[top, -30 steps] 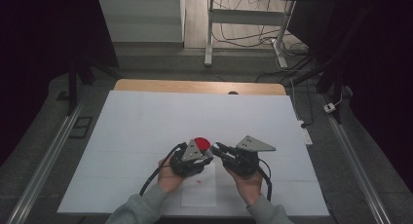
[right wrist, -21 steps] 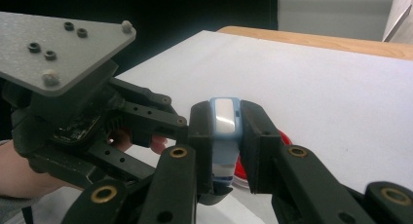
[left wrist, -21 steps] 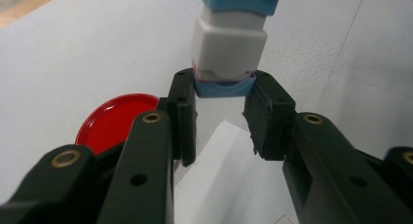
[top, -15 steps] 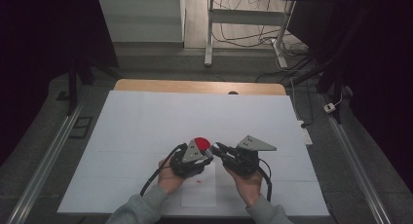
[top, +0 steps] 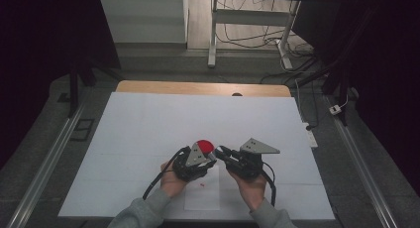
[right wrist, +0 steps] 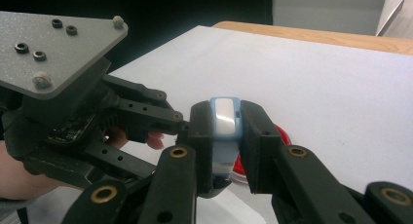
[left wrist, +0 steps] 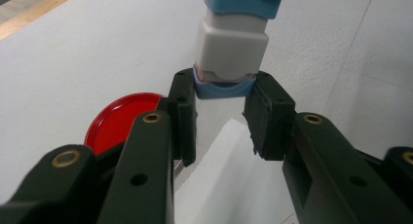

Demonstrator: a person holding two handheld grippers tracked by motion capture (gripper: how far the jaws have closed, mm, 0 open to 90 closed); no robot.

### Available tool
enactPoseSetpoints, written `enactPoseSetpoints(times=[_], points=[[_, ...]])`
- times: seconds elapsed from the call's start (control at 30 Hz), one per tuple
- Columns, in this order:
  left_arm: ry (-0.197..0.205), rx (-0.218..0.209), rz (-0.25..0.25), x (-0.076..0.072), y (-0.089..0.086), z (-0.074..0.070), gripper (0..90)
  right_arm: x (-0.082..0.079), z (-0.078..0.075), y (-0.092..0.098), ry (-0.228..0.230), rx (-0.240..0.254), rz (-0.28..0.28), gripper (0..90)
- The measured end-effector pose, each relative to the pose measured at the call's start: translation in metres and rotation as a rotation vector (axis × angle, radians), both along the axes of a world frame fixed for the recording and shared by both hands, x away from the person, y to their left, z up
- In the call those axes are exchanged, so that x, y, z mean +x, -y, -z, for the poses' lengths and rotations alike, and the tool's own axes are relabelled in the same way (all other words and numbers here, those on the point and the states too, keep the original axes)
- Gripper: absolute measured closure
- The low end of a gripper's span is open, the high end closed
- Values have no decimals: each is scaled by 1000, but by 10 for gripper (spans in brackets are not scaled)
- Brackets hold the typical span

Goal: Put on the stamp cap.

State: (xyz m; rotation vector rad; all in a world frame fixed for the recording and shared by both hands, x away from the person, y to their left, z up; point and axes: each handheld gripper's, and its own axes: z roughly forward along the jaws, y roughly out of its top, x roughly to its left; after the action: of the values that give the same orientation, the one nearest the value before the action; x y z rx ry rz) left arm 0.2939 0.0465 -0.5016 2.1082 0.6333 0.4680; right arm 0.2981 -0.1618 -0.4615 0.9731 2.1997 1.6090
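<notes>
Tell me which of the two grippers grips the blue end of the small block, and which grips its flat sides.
The left gripper clamps the block's blue end. The right gripper clamps its flat sides, by the red lid.

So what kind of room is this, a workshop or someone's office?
Most likely a lab or recording bench rather than an office: a table covered in plain white sheet, loose cables under a bare desk frame behind it, and a person working with handheld grippers, left gripper and right gripper.

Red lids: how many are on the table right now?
1. The red lid lies flat on the white table, just beyond the left gripper; part of it is covered.
</notes>
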Motion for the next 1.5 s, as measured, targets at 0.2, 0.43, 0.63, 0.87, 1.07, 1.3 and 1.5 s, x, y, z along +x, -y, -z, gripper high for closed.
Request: enactPoseSetpoints(times=[0.2,0.43,0.63,0.87,1.07,1.3,1.5], points=[[4,1,0,0,0,1,655,0,0,-1,-11,-5,6,754],[9,-3,4,-1,0,1,655,-3,-5,-2,-2,-24,21,754],[13,8,2,-2,0,1,655,0,-3,-1,-25,-12,20,754],[24,28,2,-2,1,2,656,3,1,1,-69,17,20,754],[46,39,8,-4,2,2,657,8,3,6,-131,73,10,755],[66,52,4,-6,3,1,658,9,4,6,-138,76,4,755],[73,62,1,-6,3,2,658,8,7,3,-136,61,2,756]])
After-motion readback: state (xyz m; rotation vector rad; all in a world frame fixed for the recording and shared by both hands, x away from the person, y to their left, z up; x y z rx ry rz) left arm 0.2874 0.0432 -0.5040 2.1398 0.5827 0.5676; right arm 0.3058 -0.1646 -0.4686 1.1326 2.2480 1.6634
